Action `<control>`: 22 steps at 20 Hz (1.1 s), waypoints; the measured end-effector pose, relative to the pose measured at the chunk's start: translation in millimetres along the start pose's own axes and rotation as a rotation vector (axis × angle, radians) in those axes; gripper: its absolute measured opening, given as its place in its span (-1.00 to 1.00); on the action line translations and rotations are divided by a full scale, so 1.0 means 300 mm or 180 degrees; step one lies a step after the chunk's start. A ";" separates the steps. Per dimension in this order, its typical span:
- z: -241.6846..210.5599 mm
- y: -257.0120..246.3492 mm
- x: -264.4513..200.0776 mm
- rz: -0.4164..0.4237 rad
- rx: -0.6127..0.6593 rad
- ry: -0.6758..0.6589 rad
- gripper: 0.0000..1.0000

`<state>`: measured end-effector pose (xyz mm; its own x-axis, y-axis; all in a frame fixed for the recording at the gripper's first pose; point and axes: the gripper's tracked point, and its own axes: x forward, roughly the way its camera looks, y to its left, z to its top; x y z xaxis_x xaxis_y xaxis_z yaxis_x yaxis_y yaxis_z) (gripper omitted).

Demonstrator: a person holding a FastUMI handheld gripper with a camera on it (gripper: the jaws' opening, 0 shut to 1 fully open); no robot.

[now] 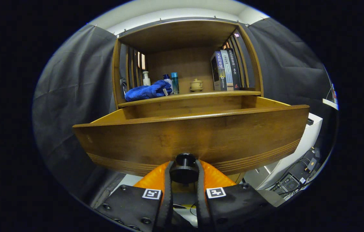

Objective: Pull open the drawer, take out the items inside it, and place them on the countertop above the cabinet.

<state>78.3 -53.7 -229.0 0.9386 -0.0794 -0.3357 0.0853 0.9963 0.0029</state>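
The gripper (184, 172) pinches the round black knob (184, 168) on the pulled-out brown wooden drawer (191, 135); beyond, a crumpled blue cloth (148, 91) lies on the wooden countertop (201, 94) beside bottles.

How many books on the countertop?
3, upright together at the countertop right end, beside the small pot: books. More may hide behind. Gripper shut on the drawer knob.

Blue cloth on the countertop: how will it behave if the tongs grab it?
The bunched blue cloth looks soft and folded, so it will likely flop and drape, not hold shape. It probably weighs little. Trailing folds might brush the bottles beside it. The tongs are shut on the drawer's round black knob.
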 end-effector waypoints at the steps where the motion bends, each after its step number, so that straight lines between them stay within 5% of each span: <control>1: -0.003 -0.001 0.004 -0.0008 0.0006 -0.0019 -0.17; 4: -0.011 0.014 -0.002 0.0055 0.0025 0.0025 0.02; 8: 0.007 -0.006 -0.016 -0.0028 0.0062 -0.0017 1.00; 14: 0.249 0.006 -0.125 0.0025 -0.0022 -0.0452 0.97; 17: 0.514 0.082 -0.162 0.0250 0.0189 -0.0659 0.97; 22: 0.935 0.155 -0.120 0.0269 -0.0174 -0.0816 0.96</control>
<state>142.4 -13.4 47.4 0.9962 0.0056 -0.0868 -0.0085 0.9994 -0.0324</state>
